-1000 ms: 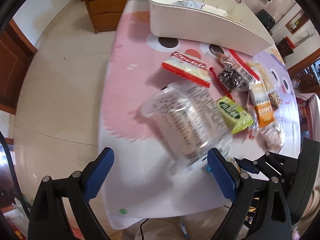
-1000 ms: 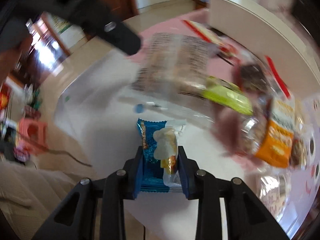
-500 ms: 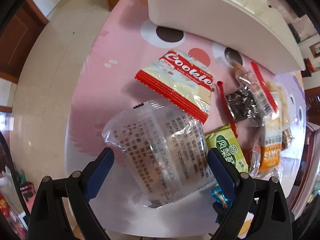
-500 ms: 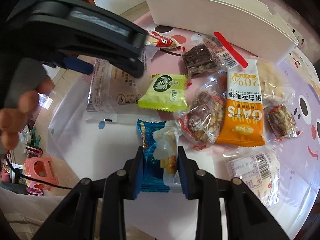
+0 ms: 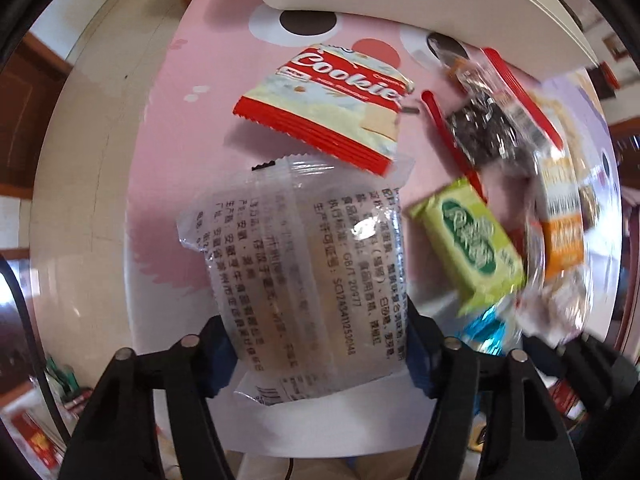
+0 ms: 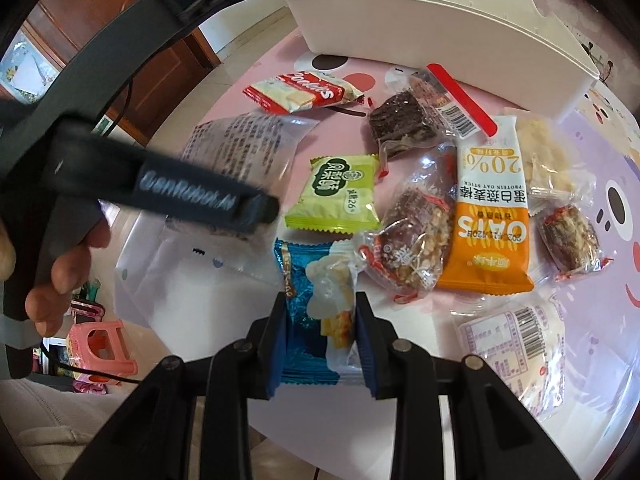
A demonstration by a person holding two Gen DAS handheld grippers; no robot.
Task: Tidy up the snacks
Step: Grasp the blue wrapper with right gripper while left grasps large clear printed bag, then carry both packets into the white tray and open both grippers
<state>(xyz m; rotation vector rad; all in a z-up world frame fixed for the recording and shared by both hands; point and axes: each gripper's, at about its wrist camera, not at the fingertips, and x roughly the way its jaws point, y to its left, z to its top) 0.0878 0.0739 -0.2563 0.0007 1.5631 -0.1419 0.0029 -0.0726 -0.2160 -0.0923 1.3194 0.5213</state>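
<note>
Left wrist view shows the left gripper (image 5: 316, 350) with its jaws just closing in, now squeezing the clear snack bag (image 5: 304, 280) at bottom middle. Right gripper (image 6: 321, 338) holds the blue candy pack (image 6: 306, 312) tight, bottom middle of its view.

Left tongs (image 5: 316, 354) have just closed onto the clear packet (image 5: 304, 276).

Beside the matt white plastic bin (image 6: 440, 36), the snack wrappers are glossy film. The clear printed packet (image 5: 304, 272) is crinkled plastic. The tablecloth (image 5: 192, 128) looks smooth.
</note>
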